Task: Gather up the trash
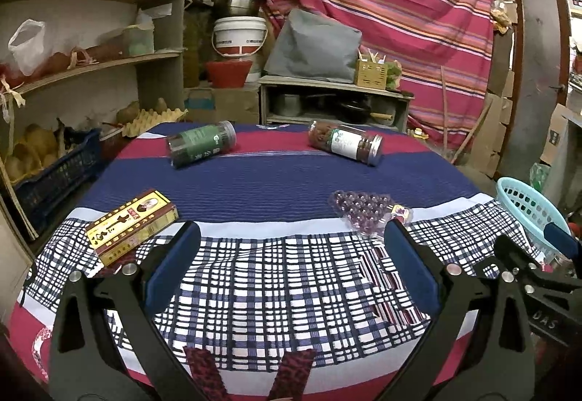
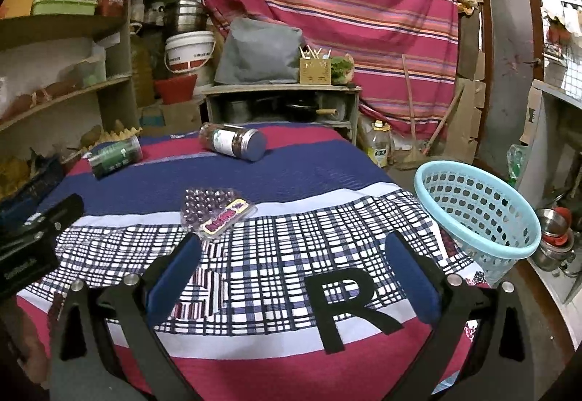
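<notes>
A light blue perforated basket (image 2: 480, 212) stands off the table's right edge; nothing shows inside it. On the patterned cloth (image 2: 276, 255), two jars lie on their sides at the far end: a green-labelled jar (image 1: 201, 143), lid pointing far-right, and a brown-filled jar (image 1: 345, 143), lid pointing near-right. A clear blister tray (image 2: 214, 215) lies mid-table, and a yellow box (image 1: 131, 226) lies near-left, its long axis running near-left to far-right. The left gripper (image 1: 291, 244) and right gripper (image 2: 291, 248) hover with fingers spread apart, holding nothing.

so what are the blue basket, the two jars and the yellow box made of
The blue basket: moulded plastic, judging by its perforated wall and smooth rim. Green-label jar and white-label jar: clear walls showing their contents, likely plastic, possibly glass; the white-label jar's lid looks metallic. Yellow box: printed, glossy cardboard, with crisp folded edges.
</notes>
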